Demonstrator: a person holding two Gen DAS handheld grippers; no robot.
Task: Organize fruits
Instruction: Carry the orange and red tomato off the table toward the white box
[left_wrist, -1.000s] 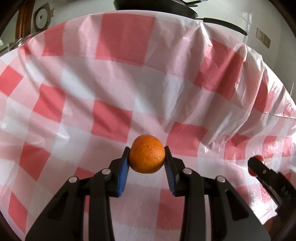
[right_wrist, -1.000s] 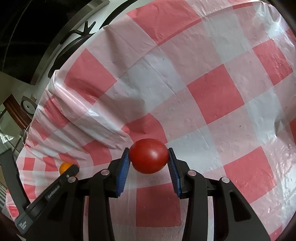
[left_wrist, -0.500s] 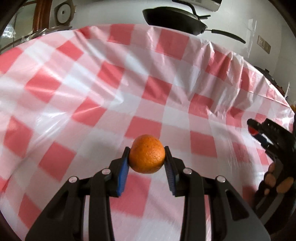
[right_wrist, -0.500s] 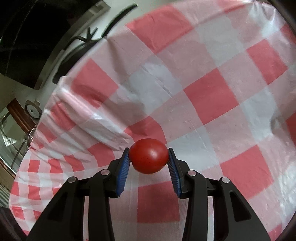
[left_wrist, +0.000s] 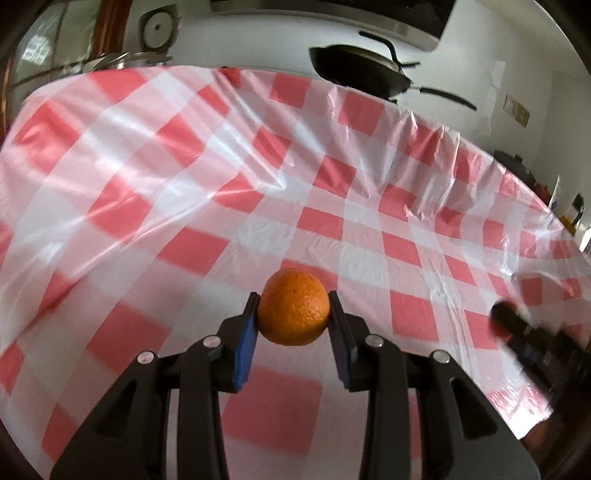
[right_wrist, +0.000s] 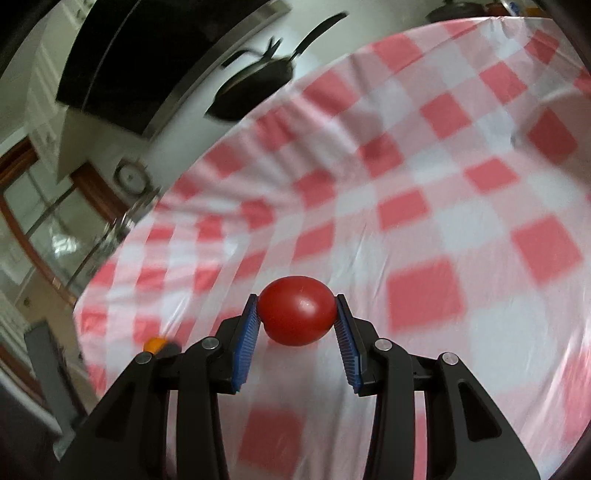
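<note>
Carrying both fruits above the cloth (left_wrist: 192, 243): left gripper (left_wrist: 293, 317) is clamping an orange (left_wrist: 293, 312), right gripper (right_wrist: 297, 314) a tomato (right_wrist: 297, 310) (mid-task; no container showing, placing is remaining).

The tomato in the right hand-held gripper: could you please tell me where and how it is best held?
Across its long ends, as now: the tomato is egg-shaped, lying sideways, and the right hand-held gripper comes level from behind, one blue pad at each end.
</note>
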